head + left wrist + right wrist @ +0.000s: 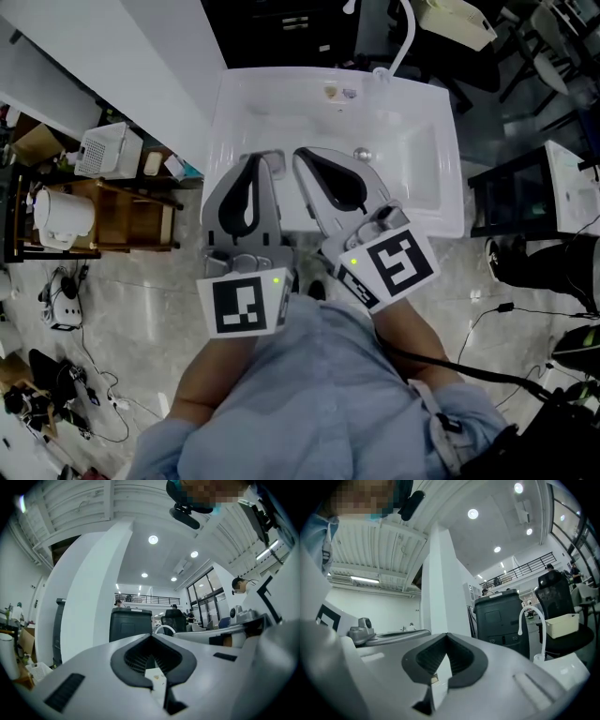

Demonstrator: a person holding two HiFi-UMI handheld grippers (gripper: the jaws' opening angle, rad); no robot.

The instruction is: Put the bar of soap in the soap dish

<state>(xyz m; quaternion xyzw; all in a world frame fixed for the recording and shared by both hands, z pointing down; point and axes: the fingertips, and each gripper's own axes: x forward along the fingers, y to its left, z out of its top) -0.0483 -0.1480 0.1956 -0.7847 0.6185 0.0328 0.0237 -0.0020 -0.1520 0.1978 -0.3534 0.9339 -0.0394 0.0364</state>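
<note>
Both grippers are held side by side over the near edge of a white sink (427,187), pointing level, away from the person's light blue shirt (319,394).

Left gripper (262,159): jaws narrow, tips meeting. In the left gripper view (151,637) the dark pads (133,656) close to a point with nothing between them; only the room beyond shows through the gap behind the tips.

Right gripper (306,154): same stance, jaws fully together. The right gripper view (446,637) shows its tips touching and nothing held.

The marker cubes of both grippers face up in the head view, left (246,305) and right (394,262), and a green lamp is lit on each.

Task items: on the back ledge of the sink, just left of the faucet (405,37) base, lies a small yellowish piece (330,91) with a small greyish piece (349,93) just beside it. They are too small to tell soap from dish. Both are well apart from the grippers.

The drain (362,153) shows in the basin, just beyond the right gripper.

A wooden rack (127,217) with a white appliance (61,217) stands on the floor to the left.
</note>
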